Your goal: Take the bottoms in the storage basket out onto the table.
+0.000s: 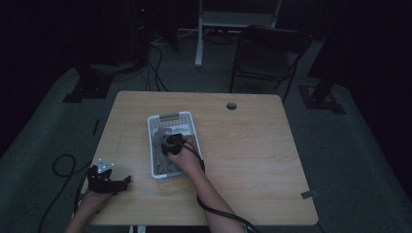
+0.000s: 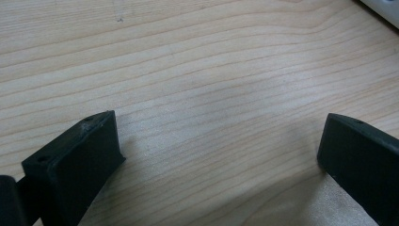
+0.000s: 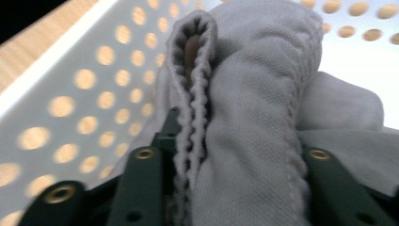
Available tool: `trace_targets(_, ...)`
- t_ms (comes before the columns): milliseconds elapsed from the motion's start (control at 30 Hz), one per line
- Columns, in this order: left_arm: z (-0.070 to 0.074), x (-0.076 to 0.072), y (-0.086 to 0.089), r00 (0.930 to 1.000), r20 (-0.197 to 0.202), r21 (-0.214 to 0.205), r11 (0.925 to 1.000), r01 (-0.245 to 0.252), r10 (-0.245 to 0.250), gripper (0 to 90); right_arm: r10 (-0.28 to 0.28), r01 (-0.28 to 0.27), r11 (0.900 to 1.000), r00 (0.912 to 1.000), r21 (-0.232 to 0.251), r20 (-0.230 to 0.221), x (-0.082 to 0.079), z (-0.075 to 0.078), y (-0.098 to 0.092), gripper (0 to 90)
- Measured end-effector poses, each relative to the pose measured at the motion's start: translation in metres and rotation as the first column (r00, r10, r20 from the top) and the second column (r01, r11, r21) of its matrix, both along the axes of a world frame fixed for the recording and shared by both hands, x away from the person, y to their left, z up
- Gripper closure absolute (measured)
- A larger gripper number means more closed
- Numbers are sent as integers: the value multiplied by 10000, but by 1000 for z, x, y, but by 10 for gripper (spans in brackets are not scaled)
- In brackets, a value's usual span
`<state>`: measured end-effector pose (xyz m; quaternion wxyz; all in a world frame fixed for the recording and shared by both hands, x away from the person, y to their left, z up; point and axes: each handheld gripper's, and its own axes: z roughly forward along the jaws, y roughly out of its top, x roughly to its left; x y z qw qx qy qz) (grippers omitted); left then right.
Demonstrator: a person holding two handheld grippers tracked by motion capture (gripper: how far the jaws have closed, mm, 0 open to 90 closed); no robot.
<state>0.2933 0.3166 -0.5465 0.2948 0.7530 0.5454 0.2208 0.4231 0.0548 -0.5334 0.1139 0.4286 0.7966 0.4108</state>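
The grey knitted cloth (image 3: 254,122) sits bunched in the white perforated plastic basket (image 1: 190,127) on my light wooden tabletop (image 1: 252,155), and my right hand-held gripper (image 1: 171,144) is clenched on a fold of it; my left hand-held gripper (image 1: 108,180) rests spread wide, nothing between its jaws, near the tabletop's left edge

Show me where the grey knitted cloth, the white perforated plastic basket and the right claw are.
grey knitted cloth (image 3: 254,122), right gripper view, bunched fold.
white perforated plastic basket (image 1: 169,116), high view, far rim.
right claw (image 1: 171,143), high view, tips over the cloth.
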Motion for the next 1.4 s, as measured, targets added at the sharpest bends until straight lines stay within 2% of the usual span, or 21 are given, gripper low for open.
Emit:
trace_targets(100, 0, 0, 0, 10000, -3, 4, 10000, 0, 0, 4, 272, -270, 9994, 9996, 222, -52, 0, 3, -4, 655)
trace_targets(200, 0, 0, 0, 10000, 0, 1, 10000, -1, 1, 4, 225, -235, 9988, 9995, 429, 238, 0, 8, -8, 665)
trace_targets(267, 0, 0, 0, 10000, 0, 0, 10000, 0, 0, 4, 90, -109, 9994, 9983, 338, 573, -1, 11, -10, 668)
trace_targets(333, 0, 0, 0, 10000, -1, 2, 10000, 2, -2, 4, 60, -101, 9986, 9969, 523, 778, -2, 13, -12, 668)
trace_targets(700, 0, 0, 0, 10000, 1, 2, 10000, -1, 1, 4, -57, -83, 9947, 9907, 1025, 1357, -7, 26, -18, 668)
trace_targets(900, 0, 0, 0, 10000, 0, 3, 10000, 0, 0, 4, -169, -59, 9902, 9867, 1398, 1615, -9, 35, -23, 668)
trace_targets(933, 0, 0, 0, 10000, 0, 2, 10000, -1, 1, 4, -265, 6, 9875, 9864, 1577, 1621, -10, 37, -23, 668)
trace_targets(1400, 0, 0, 0, 10000, -2, 3, 10000, -1, 1, 4, -353, -137, 9766, 9742, 2146, 2228, -15, 59, -31, 669)
